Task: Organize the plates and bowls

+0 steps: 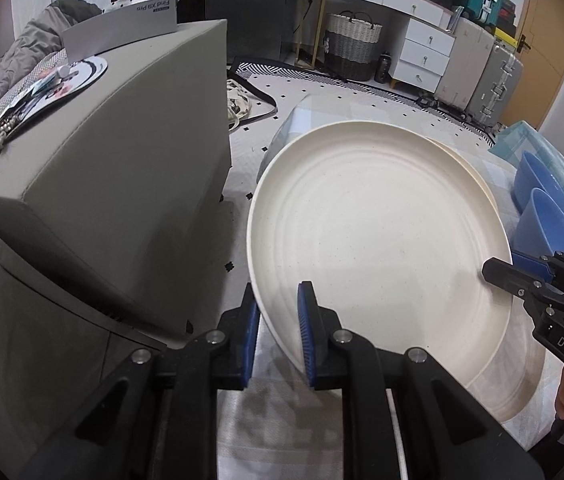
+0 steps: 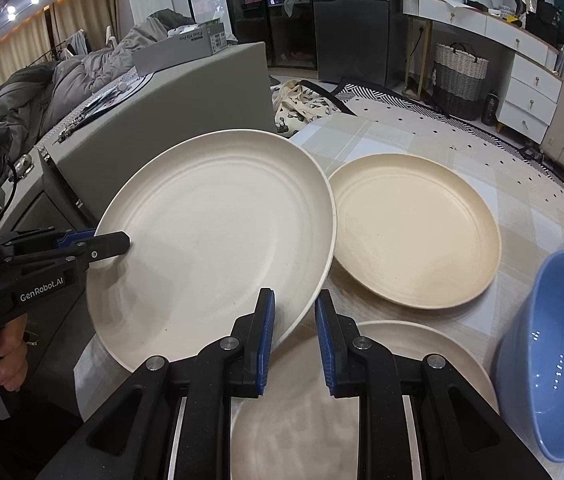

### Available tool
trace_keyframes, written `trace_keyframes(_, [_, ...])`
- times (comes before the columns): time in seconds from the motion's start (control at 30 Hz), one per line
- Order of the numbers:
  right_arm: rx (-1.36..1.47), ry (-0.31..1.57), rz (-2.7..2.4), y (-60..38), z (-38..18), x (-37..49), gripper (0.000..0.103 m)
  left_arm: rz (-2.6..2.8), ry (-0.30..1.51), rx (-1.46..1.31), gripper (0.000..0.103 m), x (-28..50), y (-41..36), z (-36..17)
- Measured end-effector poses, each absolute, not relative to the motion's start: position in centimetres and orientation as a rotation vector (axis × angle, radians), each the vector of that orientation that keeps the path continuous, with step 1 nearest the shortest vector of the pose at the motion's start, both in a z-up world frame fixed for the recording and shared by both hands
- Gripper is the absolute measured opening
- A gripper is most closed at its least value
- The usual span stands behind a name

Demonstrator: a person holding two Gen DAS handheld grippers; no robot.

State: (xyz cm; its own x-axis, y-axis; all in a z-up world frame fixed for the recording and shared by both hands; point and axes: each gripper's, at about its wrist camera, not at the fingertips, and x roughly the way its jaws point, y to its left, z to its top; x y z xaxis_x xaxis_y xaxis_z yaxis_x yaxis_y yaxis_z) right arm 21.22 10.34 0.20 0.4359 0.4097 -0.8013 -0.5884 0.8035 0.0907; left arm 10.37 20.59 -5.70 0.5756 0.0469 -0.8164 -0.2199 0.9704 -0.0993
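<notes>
White plate [image 2: 217, 236] pinched at opposite rims by left tongs [image 1: 279, 332] and right tongs [image 2: 294, 340], tilted above the tabletop [image 2: 422, 136]; keep both grips level while carrying toward the cream plate [image 2: 414, 232].

Black left gripper [image 1: 279, 334], blue pads [image 1: 306, 332], silver screws, "GenRobot.AI" lettering.

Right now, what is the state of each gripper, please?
Left gripper: shut on the white plate rim.
Right gripper: shut on the same plate's opposite rim.
</notes>
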Motion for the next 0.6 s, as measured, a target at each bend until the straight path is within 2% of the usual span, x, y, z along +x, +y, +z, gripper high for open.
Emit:
trace_keyframes(0.33, [-0.178, 0.905, 0.603, 5.7, 2.8, 18.8, 0.021, 0.13, 0.922, -0.188, 0.017, 9.6, 16.8, -4.1])
trace_keyframes(0.6, [-0.158, 0.922, 0.567, 1.6, 2.9, 17.3, 0.021, 0.077, 0.933, -0.148, 0.018, 9.1, 13.7, -4.1])
